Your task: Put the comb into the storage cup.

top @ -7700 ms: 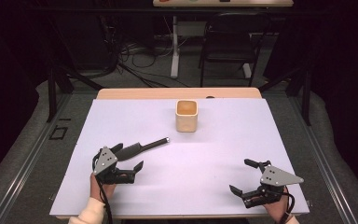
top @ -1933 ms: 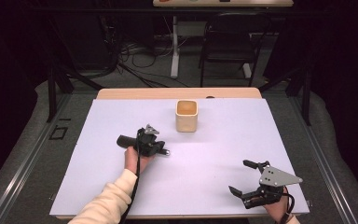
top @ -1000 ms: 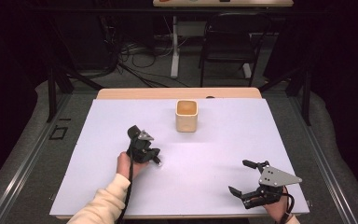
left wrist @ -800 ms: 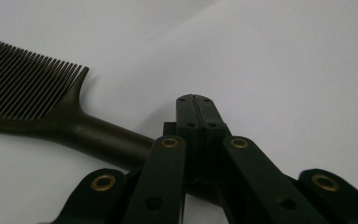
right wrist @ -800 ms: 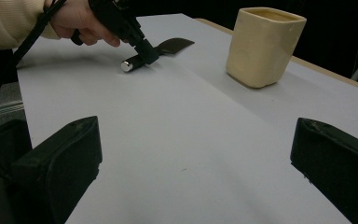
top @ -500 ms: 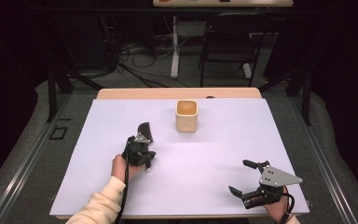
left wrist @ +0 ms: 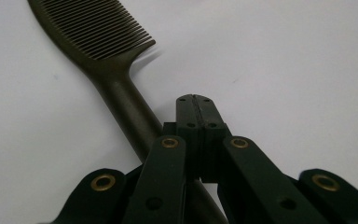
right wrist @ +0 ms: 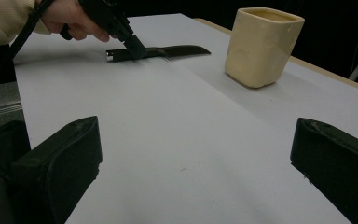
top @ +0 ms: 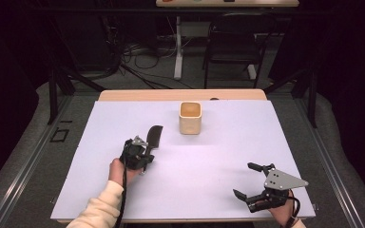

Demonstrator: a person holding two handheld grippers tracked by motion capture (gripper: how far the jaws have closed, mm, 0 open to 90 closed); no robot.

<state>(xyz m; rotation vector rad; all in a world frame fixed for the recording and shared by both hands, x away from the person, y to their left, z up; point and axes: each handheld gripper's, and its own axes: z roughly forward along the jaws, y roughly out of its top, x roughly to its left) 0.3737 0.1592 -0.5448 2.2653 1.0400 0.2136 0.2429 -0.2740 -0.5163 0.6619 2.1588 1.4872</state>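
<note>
Left gripper (top: 142,153) sits left of centre in the high view, its jaws pressed together at the tips; in the left gripper view the comb (left wrist: 121,88) handle runs under the jaws, though whether they pinch it I cannot tell. Comb teeth point toward the upper centre, where a cream cup (top: 190,117) stands near, apart from it. Right gripper (top: 253,183) rests at the lower right, jaws spread wide, close to the white table (top: 228,156) edge. Bare surface lies between both grippers.
</note>
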